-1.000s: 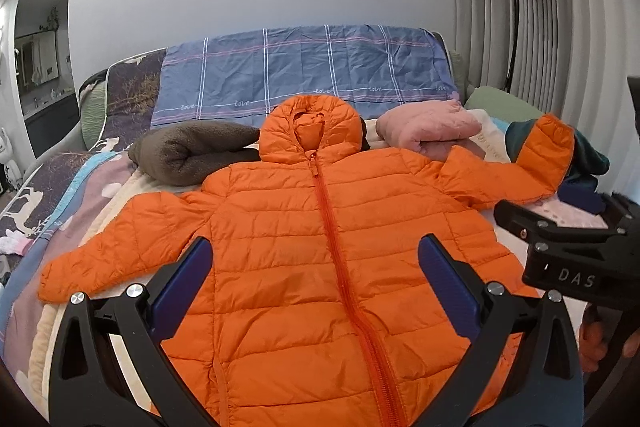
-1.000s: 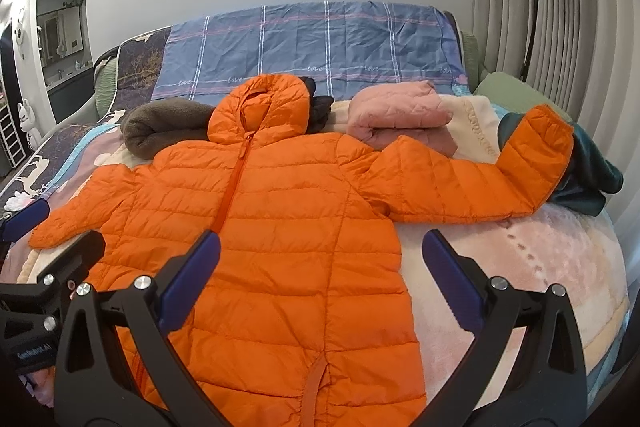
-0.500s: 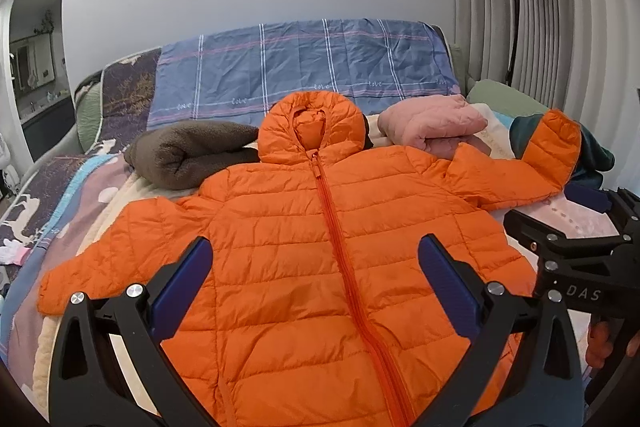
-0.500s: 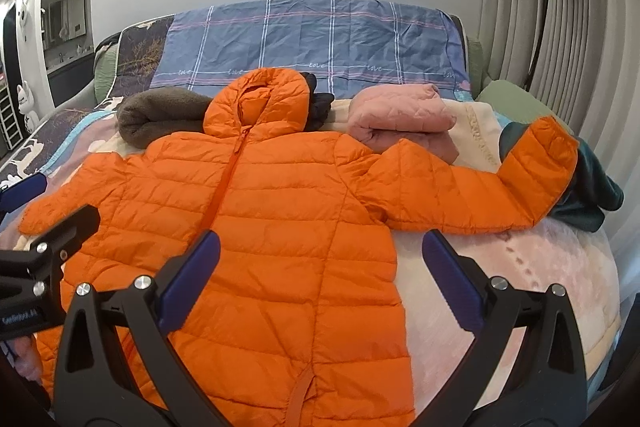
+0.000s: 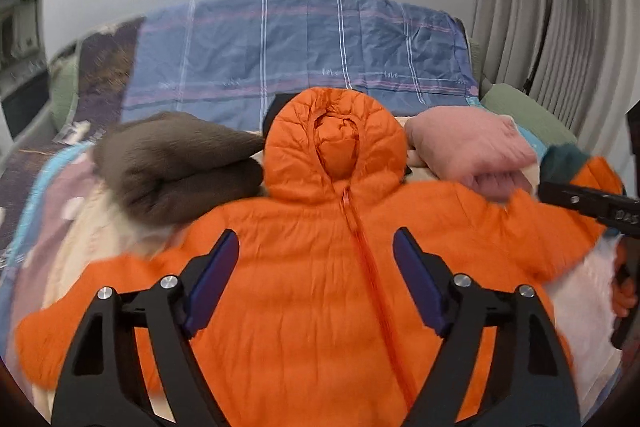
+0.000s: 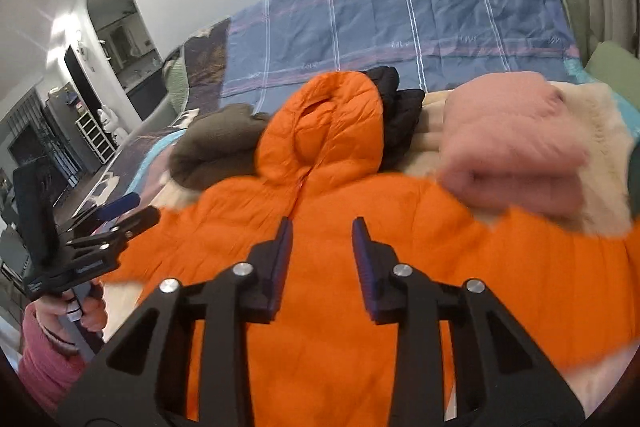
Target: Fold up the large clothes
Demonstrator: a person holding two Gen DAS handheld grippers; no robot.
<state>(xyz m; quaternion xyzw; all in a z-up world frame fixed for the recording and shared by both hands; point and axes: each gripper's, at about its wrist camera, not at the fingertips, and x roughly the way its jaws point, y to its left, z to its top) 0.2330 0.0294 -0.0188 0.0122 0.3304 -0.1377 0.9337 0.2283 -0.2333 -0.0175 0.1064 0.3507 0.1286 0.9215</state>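
An orange hooded puffer jacket [image 5: 320, 267] lies flat on the bed, front up, zipped, sleeves spread to both sides; it also shows in the right wrist view [image 6: 328, 267]. My left gripper [image 5: 316, 267] is open and empty, hovering over the jacket's chest. My right gripper [image 6: 322, 239] is partly closed with a narrow gap, empty, above the chest just below the collar. Each gripper shows at the edge of the other's view: the right one [image 5: 588, 205], the left one [image 6: 100, 231].
A folded brown fleece [image 5: 176, 167] lies left of the hood and a folded pink garment [image 5: 472, 147] right of it. A black item [image 6: 400, 115] sits behind the hood. A blue plaid cover [image 5: 300, 59] drapes the headboard. A teal garment [image 5: 560, 155] lies at the right.
Both grippers have moved forward toward the hood. The right gripper's jaws have narrowed from wide open to a small gap, and the left jaws have closed somewhat. The jacket has not moved.
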